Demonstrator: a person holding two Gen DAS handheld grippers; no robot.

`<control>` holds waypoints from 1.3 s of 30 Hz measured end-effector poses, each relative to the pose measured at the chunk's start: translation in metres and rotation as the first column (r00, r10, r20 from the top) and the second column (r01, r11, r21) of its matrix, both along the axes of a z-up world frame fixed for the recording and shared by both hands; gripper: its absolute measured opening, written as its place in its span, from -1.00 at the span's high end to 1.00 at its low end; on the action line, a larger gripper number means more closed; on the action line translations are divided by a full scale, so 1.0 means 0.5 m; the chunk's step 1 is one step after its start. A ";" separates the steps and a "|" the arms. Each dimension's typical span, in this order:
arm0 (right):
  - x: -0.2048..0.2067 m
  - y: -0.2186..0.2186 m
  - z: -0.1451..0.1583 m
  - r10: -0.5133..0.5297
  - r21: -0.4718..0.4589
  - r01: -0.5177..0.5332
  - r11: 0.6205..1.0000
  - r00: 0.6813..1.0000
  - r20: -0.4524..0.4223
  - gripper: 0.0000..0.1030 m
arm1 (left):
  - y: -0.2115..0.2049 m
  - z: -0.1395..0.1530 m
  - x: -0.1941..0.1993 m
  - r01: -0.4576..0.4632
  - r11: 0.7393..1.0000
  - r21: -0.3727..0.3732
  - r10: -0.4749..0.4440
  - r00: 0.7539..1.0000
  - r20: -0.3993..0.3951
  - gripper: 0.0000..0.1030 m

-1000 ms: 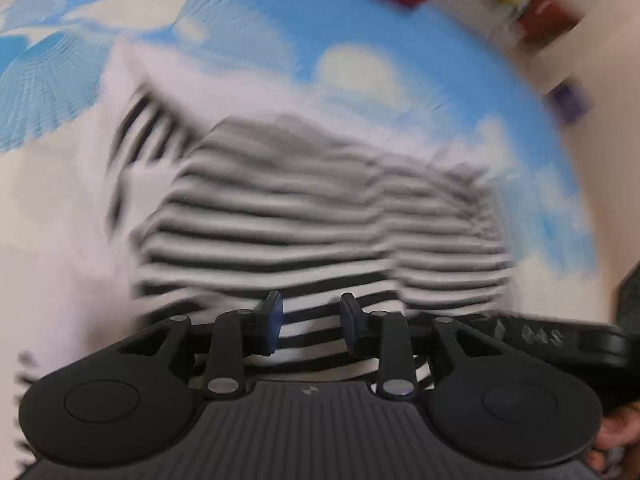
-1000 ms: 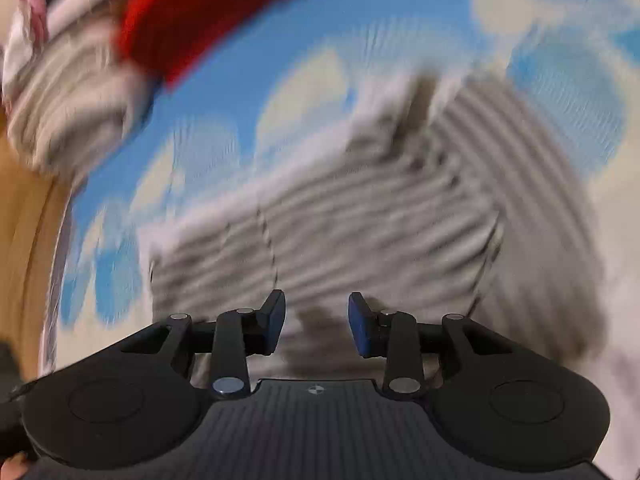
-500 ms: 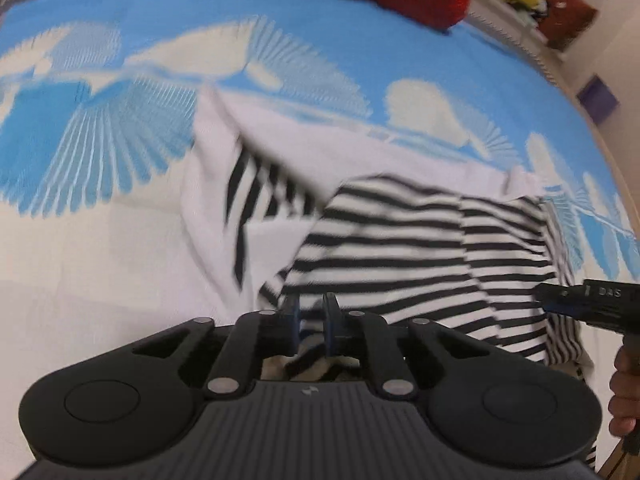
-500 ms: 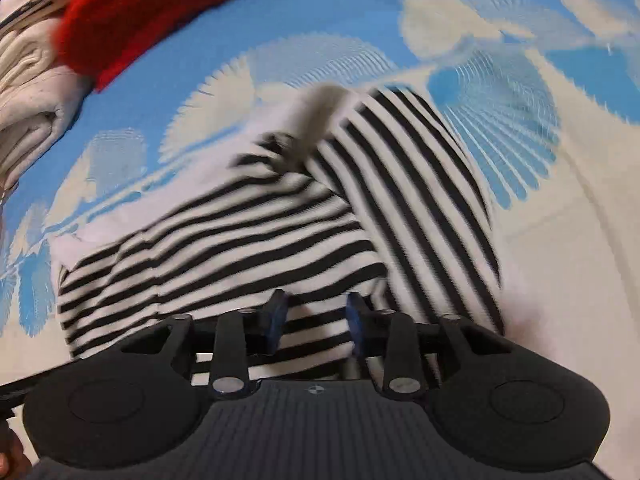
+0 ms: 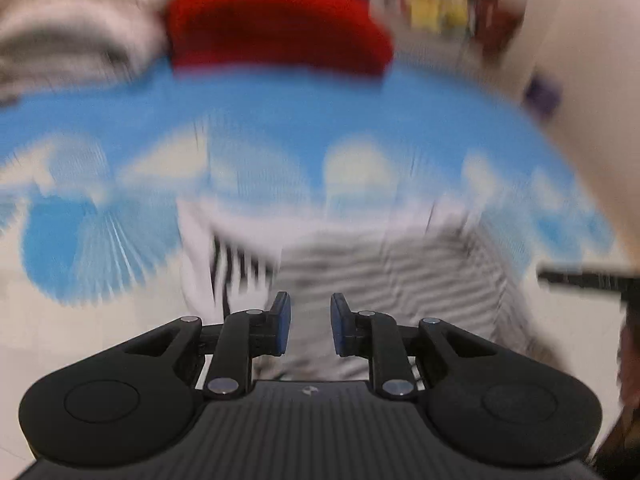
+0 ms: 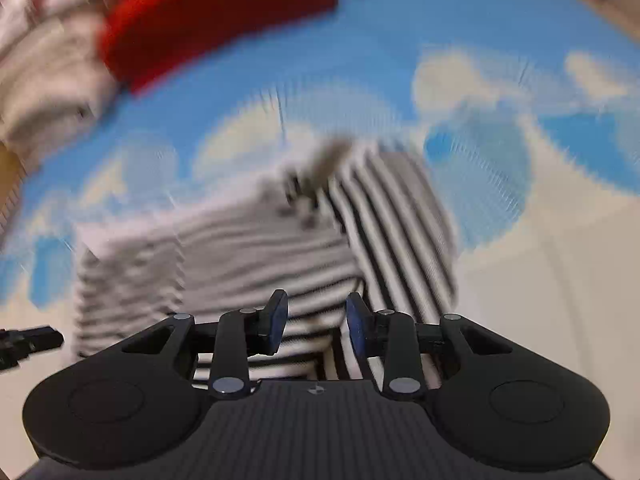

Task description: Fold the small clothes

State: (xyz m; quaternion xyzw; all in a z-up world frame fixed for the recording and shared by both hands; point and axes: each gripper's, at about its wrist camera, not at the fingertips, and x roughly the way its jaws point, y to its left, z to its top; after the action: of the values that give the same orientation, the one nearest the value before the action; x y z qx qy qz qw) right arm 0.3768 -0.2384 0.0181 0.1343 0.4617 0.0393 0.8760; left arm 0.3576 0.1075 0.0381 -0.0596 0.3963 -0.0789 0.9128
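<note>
A black-and-white striped garment (image 5: 384, 272) lies folded on a blue and white bedspread (image 5: 280, 128), blurred by motion. My left gripper (image 5: 310, 324) hovers above its near edge, and its jaws are opening with nothing between the pads. In the right wrist view the same striped garment (image 6: 260, 248) shows one flap with stripes running the other way. My right gripper (image 6: 316, 320) hangs over the garment's near edge, its jaws opening, and its pads grip no cloth. A dark part of the other gripper (image 6: 28, 340) shows at the left edge.
A red garment (image 5: 276, 24) lies at the far end of the bed, next to a pile of pale clothes (image 5: 72, 28). Yellow toys (image 5: 436, 12) sit beyond the bed at the back right. A cream wall (image 5: 592, 80) rises on the right.
Both grippers have lifted away from the striped garment, so more of the bed shows. The left jaws narrowed half a second ago and now stand wider apart.
</note>
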 end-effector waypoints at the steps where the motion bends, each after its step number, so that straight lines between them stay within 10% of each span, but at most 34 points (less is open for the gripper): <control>1: -0.032 -0.007 0.039 -0.009 0.006 0.008 1.000 0.998 0.067 0.34 | 0.003 0.023 -0.023 -0.017 1.000 -0.012 0.018 0.999 0.050 0.57; 8: -0.288 -0.037 0.219 0.048 -0.005 -0.050 0.999 0.941 0.334 0.23 | -0.001 0.124 -0.238 -0.028 0.999 -0.016 0.030 0.988 0.153 0.54; 13: -0.479 -0.089 0.241 0.054 -0.039 -0.043 0.998 0.921 0.387 0.12 | 0.004 0.108 -0.426 -0.031 1.000 0.000 0.031 0.989 0.147 0.53; 21: -0.614 -0.143 0.098 -0.116 0.048 0.108 0.993 0.965 0.237 0.12 | 0.057 -0.016 -0.552 -0.157 0.983 -0.091 0.154 0.987 -0.036 0.49; 25: -0.590 -0.153 0.015 -0.174 0.092 0.169 0.981 0.984 0.047 0.12 | 0.070 -0.118 -0.540 -0.220 0.973 -0.072 0.208 0.967 -0.144 -0.38; 27: -0.577 -0.155 -0.005 -0.197 0.084 0.195 0.977 0.980 0.015 0.12 | 0.075 -0.153 -0.515 -0.266 0.960 -0.082 0.236 0.934 -0.267 -0.43; 39: -0.546 -0.136 -0.111 -0.188 -0.011 0.190 0.982 0.963 -0.191 0.10 | 0.071 -0.229 -0.479 -0.329 0.943 -0.050 0.289 0.883 -0.370 -0.62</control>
State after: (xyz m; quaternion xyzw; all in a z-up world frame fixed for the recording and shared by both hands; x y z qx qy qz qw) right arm 0.1039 -0.3064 -0.0375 0.1840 0.5287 -0.0559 0.8267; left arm 0.1179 0.1429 -0.0762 -0.1860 0.5362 0.0580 0.8213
